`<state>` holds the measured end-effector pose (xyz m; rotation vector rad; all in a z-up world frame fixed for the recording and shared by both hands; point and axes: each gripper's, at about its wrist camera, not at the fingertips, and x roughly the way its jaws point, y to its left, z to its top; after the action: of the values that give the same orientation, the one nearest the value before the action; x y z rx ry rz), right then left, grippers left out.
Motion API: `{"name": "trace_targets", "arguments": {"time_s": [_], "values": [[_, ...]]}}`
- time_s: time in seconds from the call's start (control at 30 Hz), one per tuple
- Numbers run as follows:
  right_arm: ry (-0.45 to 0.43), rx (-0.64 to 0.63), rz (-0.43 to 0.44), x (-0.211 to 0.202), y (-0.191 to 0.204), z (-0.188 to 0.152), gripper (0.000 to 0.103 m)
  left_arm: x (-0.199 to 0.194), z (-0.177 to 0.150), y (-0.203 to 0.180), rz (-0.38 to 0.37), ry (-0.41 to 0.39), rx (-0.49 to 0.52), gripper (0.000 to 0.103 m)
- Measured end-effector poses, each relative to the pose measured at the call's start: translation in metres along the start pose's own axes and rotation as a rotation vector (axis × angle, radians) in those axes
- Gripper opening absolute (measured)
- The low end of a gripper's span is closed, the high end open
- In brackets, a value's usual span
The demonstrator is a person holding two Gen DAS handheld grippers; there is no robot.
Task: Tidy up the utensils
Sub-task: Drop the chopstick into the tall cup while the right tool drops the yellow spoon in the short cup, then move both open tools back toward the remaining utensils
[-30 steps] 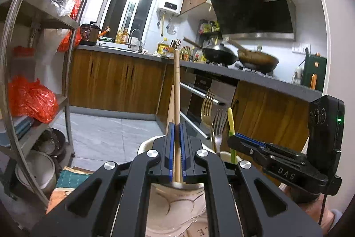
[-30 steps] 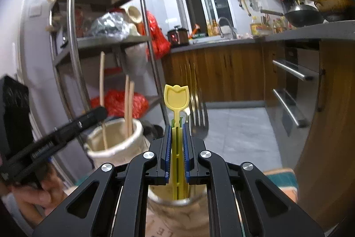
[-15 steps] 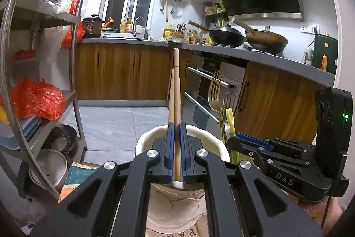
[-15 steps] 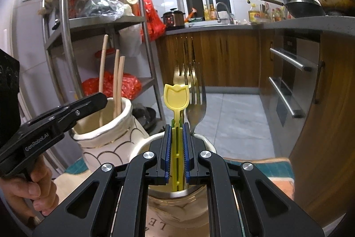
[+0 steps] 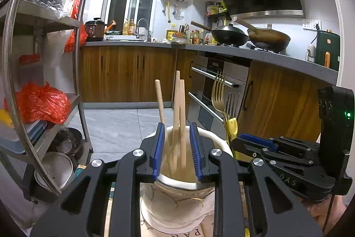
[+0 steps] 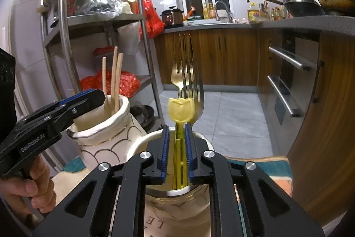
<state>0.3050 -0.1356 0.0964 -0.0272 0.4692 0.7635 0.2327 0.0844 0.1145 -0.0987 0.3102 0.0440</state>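
The biggest thing before my left hand-held gripper [image 5: 177,148] is the cream vase [image 5: 175,203] with gold scallop lines, standing on the bench. Three wooden chopsticks [image 5: 182,117] stand in it, leaning loosely against each other. My left jaws are spread wide on either side of them, touching none, so that hand-held gripper is released.

Just beside it stands the second holder, a pale jar [image 6: 177,208] with lettering on its side. In it are a gold fork [image 6: 180,74], a silver fork [image 6: 196,90] and a yellow tulip-topped utensil [image 6: 180,112]. My right hand-held gripper [image 6: 176,157] sits right over the jar mouth with its blue pads parted a little around the yellow stem; I judge it let go, though the gap is narrow and the yellow head is smeared by motion, so I may be wrong about contact.

As far as I can tell the sorting is nearly done: sticks in one pot, forks and the yellow piece in the other. What is left is to draw both hand-held grippers clear and see whether anything still lies on the bench.

That I cannot check: the bench surface is mostly covered by my own tools. The bottoms of both pots are cut off, the lower ends of all the utensils are hidden inside, and whether the yellow piece is a spoon or a fork I cannot tell.
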Motion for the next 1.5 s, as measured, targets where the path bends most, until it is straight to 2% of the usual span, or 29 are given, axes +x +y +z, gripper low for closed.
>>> {"name": "trace_targets", "arguments": {"time_s": [0.13,0.33,0.43,0.57,0.8,0.97,1.1,1.23,1.4,1.5], "values": [[-0.016,0.001,0.006,-0.007,-0.001,0.000,0.018,-0.007,0.002,0.004,0.001,-0.019,0.000,0.030],[-0.030,-0.004,0.029,-0.030,0.004,-0.007,0.018,-0.031,0.002,0.012,-0.011,-0.046,-0.015,0.031],[-0.020,-0.023,0.032,-0.040,0.009,-0.012,0.018,-0.045,-0.004,0.020,-0.019,-0.041,-0.055,0.031],[0.010,-0.028,0.028,-0.052,0.013,-0.027,0.018,-0.060,-0.022,0.022,-0.018,-0.012,-0.062,0.031],[0.144,-0.003,0.013,-0.055,0.009,-0.065,0.018,-0.065,-0.074,0.014,-0.043,0.152,-0.072,0.031],[0.255,0.018,0.019,-0.052,0.008,-0.086,0.018,-0.055,-0.103,-0.003,-0.063,0.288,-0.023,0.031],[0.303,0.003,0.030,-0.052,0.012,-0.095,0.018,-0.046,-0.119,-0.016,-0.085,0.378,0.017,0.031],[0.326,-0.001,0.047,-0.052,0.014,-0.101,0.018,-0.043,-0.128,-0.030,-0.103,0.418,0.075,0.031],[0.345,0.009,0.067,-0.051,0.013,-0.102,0.018,-0.036,-0.138,-0.035,-0.104,0.478,0.097,0.031],[0.360,0.005,0.075,-0.049,0.014,-0.104,0.027,-0.033,-0.141,-0.035,-0.091,0.505,0.097,0.031]]}}
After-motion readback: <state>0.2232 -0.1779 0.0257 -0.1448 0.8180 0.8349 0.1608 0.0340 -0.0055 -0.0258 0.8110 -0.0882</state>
